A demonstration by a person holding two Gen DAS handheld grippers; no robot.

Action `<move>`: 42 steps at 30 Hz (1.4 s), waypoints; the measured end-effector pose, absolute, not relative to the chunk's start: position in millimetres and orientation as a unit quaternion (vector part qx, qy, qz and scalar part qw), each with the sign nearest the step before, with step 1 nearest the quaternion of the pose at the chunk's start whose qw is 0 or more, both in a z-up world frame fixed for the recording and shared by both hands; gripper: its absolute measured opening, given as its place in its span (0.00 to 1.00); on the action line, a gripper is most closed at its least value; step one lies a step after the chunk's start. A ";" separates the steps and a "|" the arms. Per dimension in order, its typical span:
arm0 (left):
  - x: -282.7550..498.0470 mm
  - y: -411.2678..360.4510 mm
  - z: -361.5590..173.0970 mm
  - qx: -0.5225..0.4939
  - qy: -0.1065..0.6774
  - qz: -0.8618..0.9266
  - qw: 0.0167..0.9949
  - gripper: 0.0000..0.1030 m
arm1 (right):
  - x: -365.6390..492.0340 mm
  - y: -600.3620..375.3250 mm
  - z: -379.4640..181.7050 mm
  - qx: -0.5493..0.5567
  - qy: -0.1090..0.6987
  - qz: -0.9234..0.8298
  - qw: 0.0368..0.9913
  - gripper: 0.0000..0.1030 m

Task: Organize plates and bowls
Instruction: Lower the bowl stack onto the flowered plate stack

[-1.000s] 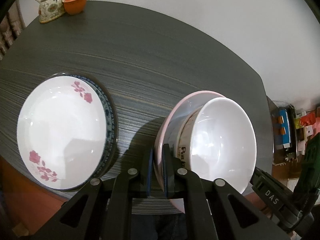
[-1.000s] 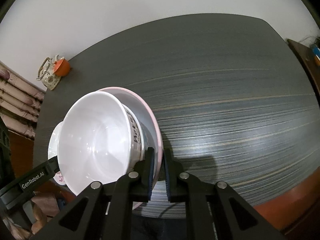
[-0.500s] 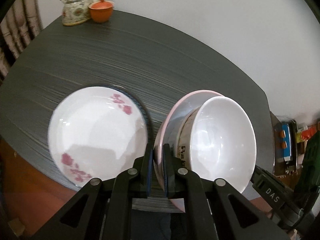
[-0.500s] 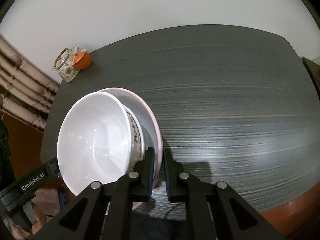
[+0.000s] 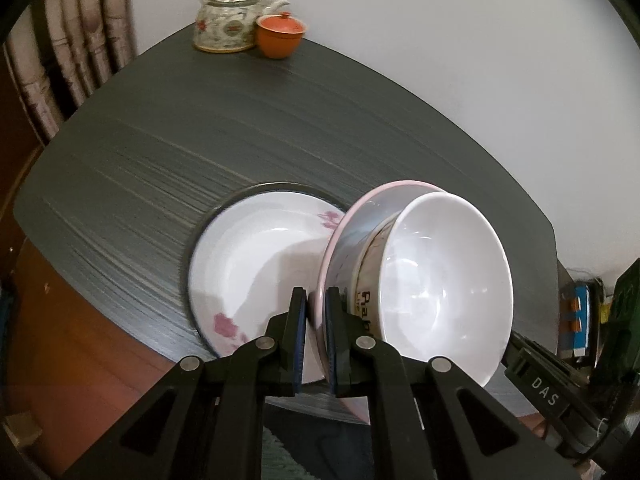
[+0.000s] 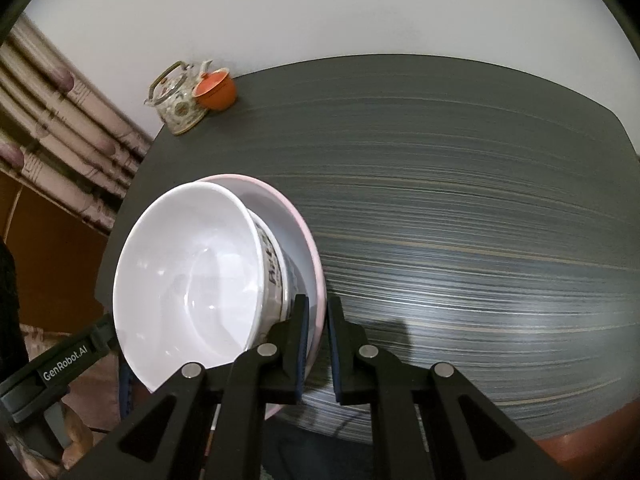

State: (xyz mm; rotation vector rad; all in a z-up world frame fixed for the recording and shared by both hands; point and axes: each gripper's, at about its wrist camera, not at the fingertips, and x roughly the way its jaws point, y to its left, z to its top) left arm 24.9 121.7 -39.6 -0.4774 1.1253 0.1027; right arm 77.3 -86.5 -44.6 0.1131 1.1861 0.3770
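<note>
Left gripper [image 5: 316, 312] and right gripper [image 6: 318, 318], jaws clamped on opposite rims of pink plate [image 5: 340, 236] carrying white bowl [image 5: 444, 280], above flowered plate [image 5: 256, 264] near worktop [image 6: 460, 220] front edge, bare surface beyond to far corner teapot [image 5: 228, 16]

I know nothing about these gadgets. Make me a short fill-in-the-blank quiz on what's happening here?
1. Both grippers pinch the rim of the ____ plate.
2. On that plate sits a white ____.
3. The flowered plate lies on the ____.
4. Beside the teapot stands an ____ lidded cup.

Answers: pink; bowl; table; orange
</note>
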 end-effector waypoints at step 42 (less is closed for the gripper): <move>27.8 193.6 -73.3 -0.245 0.532 0.082 0.806 0.05 | 84.8 -35.4 -62.1 0.017 0.567 0.181 0.803 0.10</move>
